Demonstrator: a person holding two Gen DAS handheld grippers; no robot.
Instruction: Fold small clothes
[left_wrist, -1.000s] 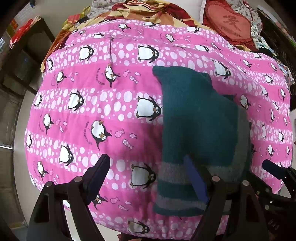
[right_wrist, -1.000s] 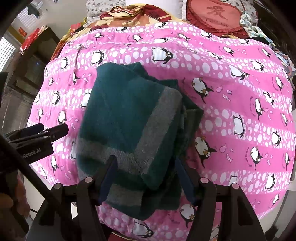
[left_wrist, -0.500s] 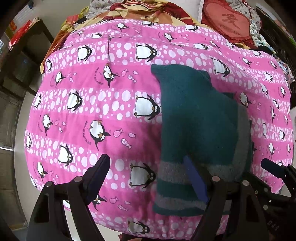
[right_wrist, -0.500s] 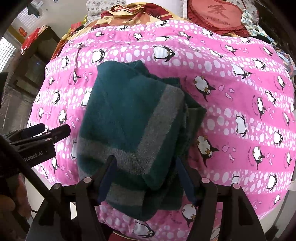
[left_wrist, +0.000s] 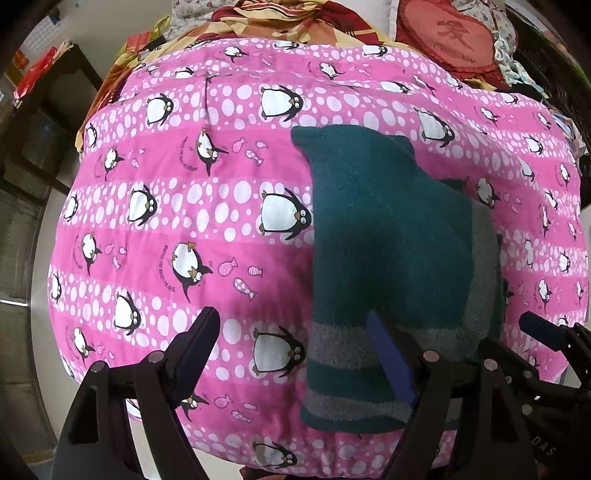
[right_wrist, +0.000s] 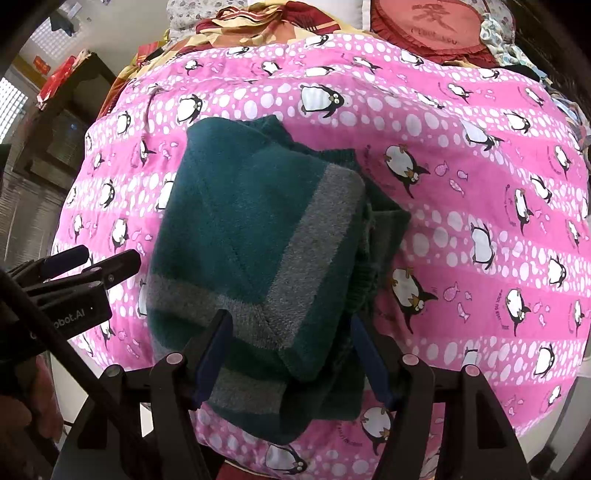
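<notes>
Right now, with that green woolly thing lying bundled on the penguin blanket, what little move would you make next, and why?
Probably lift both tongs back and away. The teal knitted sweater with grey stripes already lies folded into a compact bundle on the pink penguin-print quilt, and the open right tongs and open left tongs grip nothing.

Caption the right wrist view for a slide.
Open right gripper poised over a folded teal sweater on a pink penguin blanket, left gripper alongside.

- The folded teal sweater (right_wrist: 258, 236) is covering the pink penguin quilt (right_wrist: 461, 206) beneath it; its inner layers are hiding.
- The red heart cushion (left_wrist: 458, 33) is getting cropped by the top edge.
- The right gripper (right_wrist: 291, 350) fingers are overlapping the sweater's near edge.
</notes>
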